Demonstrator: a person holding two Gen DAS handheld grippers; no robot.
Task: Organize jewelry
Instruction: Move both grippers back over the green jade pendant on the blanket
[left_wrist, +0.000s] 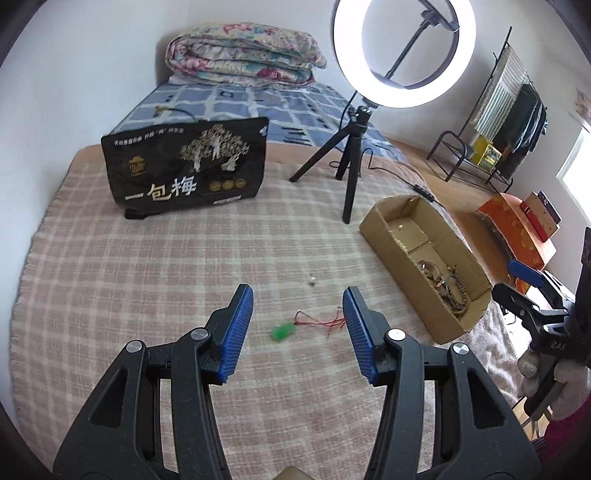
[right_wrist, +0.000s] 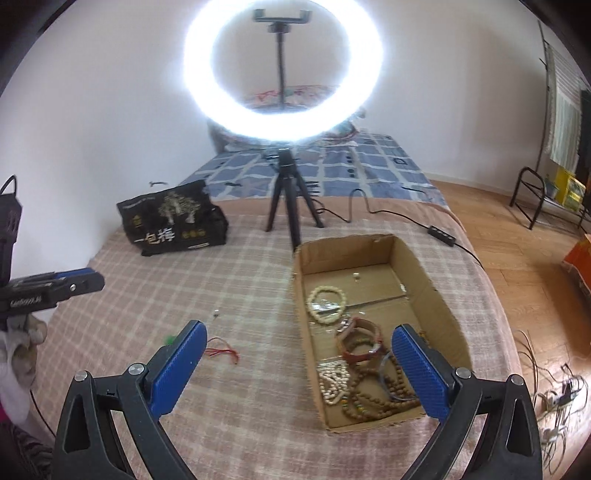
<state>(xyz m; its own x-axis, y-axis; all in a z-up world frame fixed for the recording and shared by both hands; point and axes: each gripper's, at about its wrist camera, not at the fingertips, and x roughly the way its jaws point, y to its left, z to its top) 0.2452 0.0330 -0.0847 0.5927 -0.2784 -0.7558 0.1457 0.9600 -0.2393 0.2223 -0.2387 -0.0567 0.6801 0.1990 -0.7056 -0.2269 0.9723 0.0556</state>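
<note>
A green pendant (left_wrist: 282, 331) on a red cord (left_wrist: 320, 320) lies on the checked bedspread, just ahead of my open left gripper (left_wrist: 298, 301). A small silver bead (left_wrist: 311, 279) lies a little farther off. The cord (right_wrist: 221, 352) and bead (right_wrist: 215, 314) also show in the right wrist view. A cardboard box (right_wrist: 439, 295) holds several bracelets and bead strings, among them a white bracelet (right_wrist: 327, 303) and a red bangle (right_wrist: 360, 341). My right gripper (right_wrist: 297, 338) is open and empty, above the box's near left wall. The box (left_wrist: 384, 236) lies right of my left gripper.
A black snack bag (left_wrist: 186, 168) stands at the back left. A ring light on a black tripod (left_wrist: 345, 162) stands behind the box, its cable (right_wrist: 436, 230) trailing right. Folded quilts (left_wrist: 245, 55) lie at the bed's far end. Floor and an orange box (left_wrist: 521, 229) are to the right.
</note>
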